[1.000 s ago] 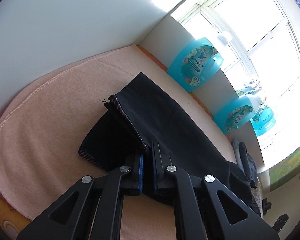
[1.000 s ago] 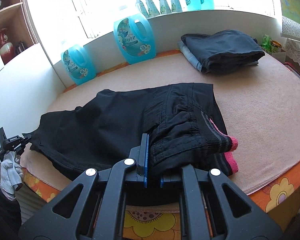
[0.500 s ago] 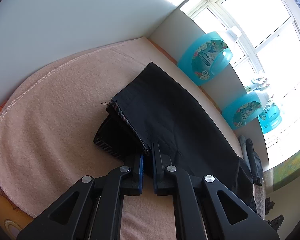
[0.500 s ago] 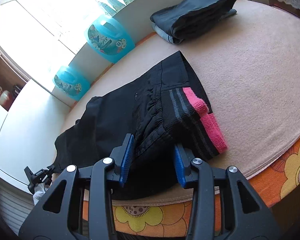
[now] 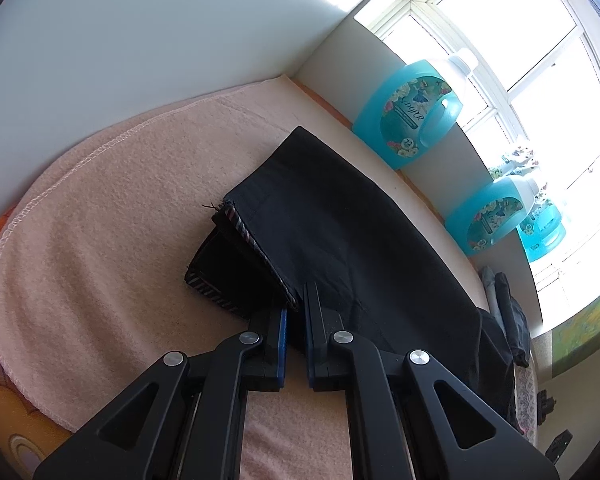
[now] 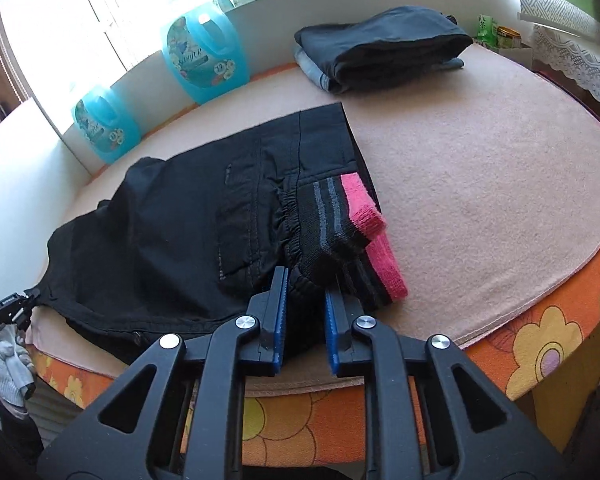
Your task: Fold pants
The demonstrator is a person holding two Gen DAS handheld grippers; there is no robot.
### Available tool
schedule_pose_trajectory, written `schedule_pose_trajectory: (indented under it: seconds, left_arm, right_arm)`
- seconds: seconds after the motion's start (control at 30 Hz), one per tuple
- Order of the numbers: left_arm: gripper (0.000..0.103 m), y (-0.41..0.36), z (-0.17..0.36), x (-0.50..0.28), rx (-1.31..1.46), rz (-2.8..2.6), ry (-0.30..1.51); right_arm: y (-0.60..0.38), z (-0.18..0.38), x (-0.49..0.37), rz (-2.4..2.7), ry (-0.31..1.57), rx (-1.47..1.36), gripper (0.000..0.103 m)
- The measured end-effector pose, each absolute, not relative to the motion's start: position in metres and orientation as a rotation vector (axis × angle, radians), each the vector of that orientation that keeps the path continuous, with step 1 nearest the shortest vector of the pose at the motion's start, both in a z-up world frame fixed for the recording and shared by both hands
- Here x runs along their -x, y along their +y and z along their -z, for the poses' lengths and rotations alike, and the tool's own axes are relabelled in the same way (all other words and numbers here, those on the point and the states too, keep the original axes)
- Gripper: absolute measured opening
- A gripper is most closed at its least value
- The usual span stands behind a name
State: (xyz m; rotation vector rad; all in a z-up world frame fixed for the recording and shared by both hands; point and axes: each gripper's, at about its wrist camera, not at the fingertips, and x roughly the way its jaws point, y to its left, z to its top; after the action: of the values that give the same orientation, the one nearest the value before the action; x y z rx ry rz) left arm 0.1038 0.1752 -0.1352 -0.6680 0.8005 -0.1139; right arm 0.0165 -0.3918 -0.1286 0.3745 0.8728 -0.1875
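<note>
In the left wrist view we see the left gripper (image 5: 296,320) at bottom centre, its fingers (image 5: 278,332) nearly together and pinching the hem end of the black pants (image 5: 340,240), which stretch toward the right edge across the pink blanket (image 5: 100,220) on the worktop, below two blue jugs (image 5: 412,116) at upper right. In the right wrist view we see the right gripper (image 6: 305,312) at bottom centre, its fingers (image 6: 278,320) having just been closing, now narrow around the gathered waist of the pants (image 6: 188,220) beside the pink cuff (image 6: 376,248), with folded clothes (image 6: 380,44) at the top.
</note>
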Motion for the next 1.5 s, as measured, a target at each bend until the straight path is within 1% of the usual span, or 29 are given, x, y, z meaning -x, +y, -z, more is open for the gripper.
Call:
schedule_pose_trajectory:
  seconds: [0.03,0.07,0.3,0.47,0.6,0.67,0.73,0.87,0.9,0.93,0.97,1.0,1.03,1.13,1.2,1.23,1.27,1.33,1.37,1.4,1.5]
  left_arm:
    - [0.006,0.176,0.135,-0.103,0.671,0.115,0.8]
    - [0.006,0.177,0.136,-0.103,0.672,0.115,0.802]
    - [0.006,0.178,0.133,-0.1,0.622,0.117,0.805]
    - [0.006,0.171,0.129,-0.109,0.547,0.123,0.813]
    - [0.006,0.172,0.131,-0.118,0.542,0.129,0.836]
    - [0.006,0.173,0.132,-0.117,0.535,0.132,0.844]
    - [0.007,0.172,0.129,-0.112,0.507,0.131,0.844]
    - [0.016,0.178,0.125,-0.103,0.502,0.112,0.854]
    - [0.021,0.179,0.123,-0.1,0.497,0.101,0.852]
    - [0.027,0.181,0.121,-0.097,0.487,0.085,0.85]
    - [0.03,0.183,0.119,-0.094,0.478,0.069,0.846]
    - [0.034,0.184,0.117,-0.091,0.469,0.052,0.841]
    - [0.034,0.186,0.114,-0.088,0.464,0.036,0.835]
    - [0.034,0.188,0.108,-0.084,0.455,0.019,0.817]
    - [0.034,0.184,0.105,-0.088,0.438,0.032,0.811]
    - [0.034,0.181,0.104,-0.092,0.424,0.038,0.812]
    - [0.034,0.177,0.103,-0.097,0.407,0.045,0.812]
    - [0.034,0.167,0.104,-0.108,0.371,0.069,0.83]
    - [0.034,0.162,0.106,-0.114,0.36,0.076,0.839]
    - [0.034,0.159,0.109,-0.118,0.352,0.082,0.849]
    - [0.034,0.15,0.117,-0.129,0.328,0.08,0.877]
  right_arm:
    - [-0.39,0.124,-0.014,0.192,0.874,-0.36,0.022]
    - [-0.389,0.118,-0.012,0.185,0.87,-0.349,0.023]
    - [-0.366,0.054,-0.012,0.077,0.791,-0.248,0.025]
    - [-0.336,0.018,-0.048,-0.021,0.756,-0.134,0.025]
    - [-0.309,0.007,-0.098,-0.144,0.762,-0.028,0.025]
    - [-0.298,0.01,-0.13,-0.19,0.786,0.024,0.028]
    - [-0.289,0.019,-0.164,-0.267,0.835,0.049,0.034]
    - [-0.268,0.048,-0.232,-0.367,0.942,0.105,0.037]
    - [-0.263,0.057,-0.247,-0.396,0.972,0.114,0.043]
    - [-0.259,0.066,-0.26,-0.41,0.993,0.13,0.05]
    - [-0.255,0.075,-0.273,-0.419,1.012,0.14,0.054]
    - [-0.252,0.085,-0.285,-0.432,1.043,0.142,0.06]
    - [-0.25,0.096,-0.296,-0.447,1.083,0.137,0.065]
    - [-0.247,0.125,-0.319,-0.476,1.181,0.099,0.066]
    - [-0.245,0.138,-0.323,-0.495,1.207,0.071,0.066]
    - [-0.244,0.141,-0.324,-0.513,1.211,0.052,0.062]
    - [-0.243,0.141,-0.323,-0.53,1.206,0.034,0.056]
    - [-0.24,0.137,-0.318,-0.524,1.176,0.051,0.032]
    - [-0.24,0.133,-0.314,-0.525,1.158,0.056,0.026]
    - [-0.241,0.129,-0.31,-0.527,1.136,0.052,0.016]
    - [-0.252,0.106,-0.298,-0.466,1.028,0.044,0.012]
